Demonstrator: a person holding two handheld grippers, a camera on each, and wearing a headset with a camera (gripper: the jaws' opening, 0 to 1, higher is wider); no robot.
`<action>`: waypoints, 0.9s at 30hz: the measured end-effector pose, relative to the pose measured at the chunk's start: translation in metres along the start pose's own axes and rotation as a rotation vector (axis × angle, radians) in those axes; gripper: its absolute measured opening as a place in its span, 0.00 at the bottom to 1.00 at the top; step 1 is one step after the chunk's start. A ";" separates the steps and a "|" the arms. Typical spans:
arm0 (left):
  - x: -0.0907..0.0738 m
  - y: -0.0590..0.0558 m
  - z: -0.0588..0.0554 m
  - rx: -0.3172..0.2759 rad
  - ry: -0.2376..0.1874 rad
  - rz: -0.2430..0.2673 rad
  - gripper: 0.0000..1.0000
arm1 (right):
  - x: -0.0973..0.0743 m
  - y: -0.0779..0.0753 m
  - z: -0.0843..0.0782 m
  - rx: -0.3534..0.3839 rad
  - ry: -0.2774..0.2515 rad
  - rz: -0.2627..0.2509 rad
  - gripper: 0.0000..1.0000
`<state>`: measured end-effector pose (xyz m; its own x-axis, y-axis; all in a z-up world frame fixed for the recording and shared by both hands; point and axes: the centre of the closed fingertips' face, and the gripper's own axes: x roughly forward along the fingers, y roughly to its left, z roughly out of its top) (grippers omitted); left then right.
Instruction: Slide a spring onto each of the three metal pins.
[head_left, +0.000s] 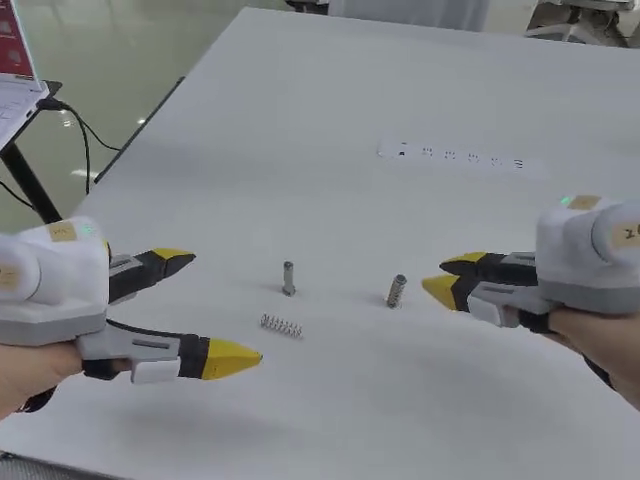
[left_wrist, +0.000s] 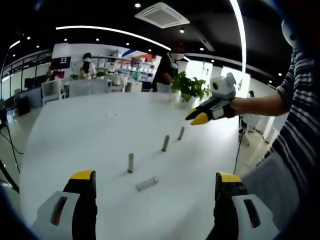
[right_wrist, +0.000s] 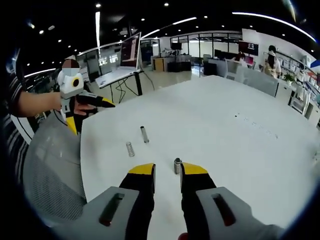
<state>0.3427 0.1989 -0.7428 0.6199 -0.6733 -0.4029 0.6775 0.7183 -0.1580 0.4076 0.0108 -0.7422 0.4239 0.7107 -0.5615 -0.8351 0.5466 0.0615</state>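
Work surface: a plain white tabletop (head_left: 330, 90) is carrying all the parts. A white socket strip (head_left: 450, 155) is lying flat farther back, well apart from them.
Pin one: a short bare grey metal pin (head_left: 288, 278) is standing upright mid-table and carrying no spring.
Loose spring: a small silver coil spring (head_left: 281, 325) is lying on its side just beside pin one, on the person's side of it, not touching.
Pin two: a ribbed grey pin (head_left: 396, 290) is standing slightly tilted, to the right of pin one. It is looking as though it is wearing a spring, though it is too small to confirm.
Left gripper: the yellow-tipped left gripper (head_left: 208, 308) is hovering over the table with its jaws spread wide, holding nothing. The loose spring is lying just ahead of it.
Right gripper: the yellow-tipped right gripper (head_left: 446, 278) is hovering near pin two with its jaws drawn to a narrow gap, empty, and its tips apart from the pin.
Progress (judgement): one pin is probably finished, and one is plainly outstanding with its spring waiting. The third is remaining undetermined.
View comparison: the left gripper view is showing three uprights in a row, with a third upright piece (left_wrist: 181, 133) standing nearest the right gripper, its spring status unreadable. The head view is giving a count of two uprights. The right gripper view is placing pin two just past its own jaw tips.
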 end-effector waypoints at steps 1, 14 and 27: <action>0.000 -0.001 0.000 0.003 -0.004 -0.017 0.96 | -0.002 0.001 -0.003 -0.001 0.009 -0.010 0.17; -0.004 -0.007 -0.003 0.039 -0.033 -0.093 0.95 | 0.007 0.041 -0.022 -0.019 0.066 -0.029 0.16; -0.002 -0.005 -0.013 0.033 -0.007 -0.076 0.95 | 0.081 0.099 -0.019 -0.259 0.166 0.204 0.16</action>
<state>0.3328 0.1985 -0.7526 0.5693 -0.7268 -0.3843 0.7353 0.6592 -0.1575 0.3529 0.1141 -0.7970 0.1945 0.7002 -0.6869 -0.9667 0.2556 -0.0132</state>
